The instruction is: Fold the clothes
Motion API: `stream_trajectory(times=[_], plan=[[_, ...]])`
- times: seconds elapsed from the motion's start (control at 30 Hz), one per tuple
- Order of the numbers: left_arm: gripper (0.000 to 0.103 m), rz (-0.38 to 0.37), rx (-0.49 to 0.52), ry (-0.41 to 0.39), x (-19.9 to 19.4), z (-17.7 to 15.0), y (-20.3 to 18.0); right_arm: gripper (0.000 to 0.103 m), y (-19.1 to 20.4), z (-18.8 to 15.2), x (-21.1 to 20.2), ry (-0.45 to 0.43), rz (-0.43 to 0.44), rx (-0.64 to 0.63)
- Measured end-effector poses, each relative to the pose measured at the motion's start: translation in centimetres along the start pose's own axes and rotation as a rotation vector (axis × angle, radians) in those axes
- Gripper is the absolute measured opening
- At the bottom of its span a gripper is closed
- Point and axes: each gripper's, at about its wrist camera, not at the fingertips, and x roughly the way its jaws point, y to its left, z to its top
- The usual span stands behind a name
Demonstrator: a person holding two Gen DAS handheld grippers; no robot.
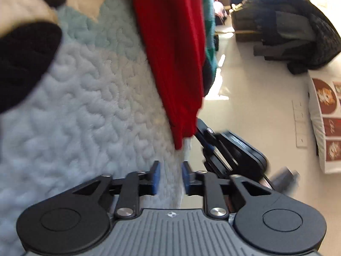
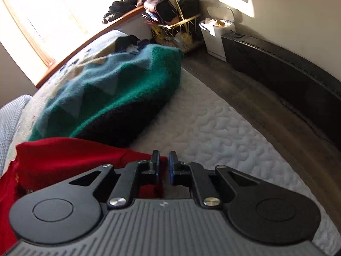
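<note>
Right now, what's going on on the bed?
A person is folding clothes on a quilted bed cover with a handheld gripper in each hand. The left gripper has its fingers apart with nothing between them, just short of the red garment. The right gripper is slightly open at the red garment's edge, not pinching it. A green knit lies bunched behind.

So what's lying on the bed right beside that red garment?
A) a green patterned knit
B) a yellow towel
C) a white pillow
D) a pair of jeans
A: the right wrist view shows a green patterned knit bunched on the quilted bed cover, just behind the red garment.
</note>
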Motion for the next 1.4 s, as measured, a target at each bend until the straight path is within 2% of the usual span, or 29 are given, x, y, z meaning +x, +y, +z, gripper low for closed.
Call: stream_trajectory(times=[0.03,0.07,0.13,0.17,0.2,0.23,0.3,0.37,0.43,0.47,0.5,0.6,0.67,0.7,0.77,0.83,0.87,0.93,0.97,1.0,1.03,1.13,1.2,1.3,1.37,1.4], plan=[[0.031,-0.035,0.019,0.028,-2.0,0.0,-0.1,0.022,0.2,-0.1,-0.3,-0.007,-0.028,-0.015],[0.033,-0.047,0.054,0.03,-5.1,0.4,-0.4,0.024,0.4,-0.1,-0.6,-0.015,-0.057,-0.03],[0.042,-0.018,0.153,-0.024,-12.1,0.6,-0.7,0.024,1.2,-1.2,-3.5,-0.104,-0.1,-0.132],[0.047,0.021,0.21,-0.076,-16.4,0.8,-0.5,0.024,1.8,-2.2,-5.4,-0.151,-0.096,-0.19],[0.053,0.072,0.265,-0.132,-20.3,0.9,0.0,0.024,2.8,-3.7,-7.3,-0.177,-0.064,-0.232],[0.053,0.147,0.306,-0.196,-24.4,1.7,0.1,0.024,3.7,-5.3,-8.8,-0.17,0.004,-0.246],[0.054,0.33,0.353,-0.31,-32.0,2.5,1.4,0.024,6.0,-9.1,-10.6,-0.082,0.175,-0.233],[0.054,0.521,0.333,-0.435,-39.5,2.2,4.0,0.024,8.7,-13.5,-10.8,0.037,0.308,-0.212],[0.053,0.641,0.238,-0.544,-45.0,2.5,6.7,0.024,11.6,-17.2,-10.6,0.123,0.399,-0.22],[0.053,0.68,0.195,-0.589,-47.6,2.4,8.0,0.024,13.0,-18.8,-10.6,0.147,0.412,-0.234],[0.053,0.681,0.164,-0.623,-51.3,2.4,9.3,0.024,14.2,-20.0,-10.6,0.173,0.419,-0.239],[0.052,0.592,0.115,-0.649,-56.1,2.4,11.6,0.025,16.3,-22.5,-10.6,0.224,0.426,-0.209],[0.053,0.533,0.107,-0.622,-56.4,2.4,12.3,0.027,16.6,-23.4,-10.2,0.298,0.442,-0.159],[0.054,0.5,0.106,-0.602,-55.1,2.3,12.3,0.026,16.4,-23.8,-10.1,0.325,0.447,-0.128],[0.056,0.473,0.115,-0.578,-53.2,2.1,12.3,0.023,15.9,-24.3,-9.9,0.31,0.446,-0.072],[0.056,0.449,0.135,-0.584,-52.9,1.9,12.7,0.024,15.1,-24.4,-9.4,0.317,0.453,0.042],[0.056,0.436,0.138,-0.586,-52.6,2.0,13.1,0.019,14.9,-24.6,-9.3,0.322,0.457,0.097],[0.045,0.429,0.134,-0.579,-52.4,2.4,13.4,0.007,15.3,-25.0,-9.2,0.322,0.434,0.101],[0.021,0.425,0.117,-0.568,-52.6,2.7,13.3,0.006,15.8,-25.1,-9.6,0.314,0.414,0.088],[0.002,0.419,0.096,-0.557,-52.9,2.9,13.3,0.006,16.1,-24.9,-10.0,0.31,0.409,0.088],[0.0,0.413,0.076,-0.546,-53.2,3.1,13.2,0.006,16.3,-24.6,-10.7,0.301,0.42,0.098],[0.0,0.432,0.123,-0.596,-55.6,2.7,11.5,0.006,16.6,-23.3,-13.1,0.255,0.447,0.095],[0.0,0.438,0.112,-0.622,-56.8,2.1,11.3,0.006,17.1,-23.5,-13.3,0.264,0.434,0.05],[0.0,0.515,0.074,-0.572,-55.8,2.0,13.0,0.006,17.1,-25.2,-11.0,0.337,0.349,0.046],[0.001,0.506,0.061,-0.557,-54.7,1.8,13.9,0.006,16.8,-25.9,-10.5,0.325,0.324,0.074],[0.008,0.501,0.069,-0.562,-54.4,1.7,14.0,0.006,16.6,-26.0,-10.5,0.31,0.327,0.099]])
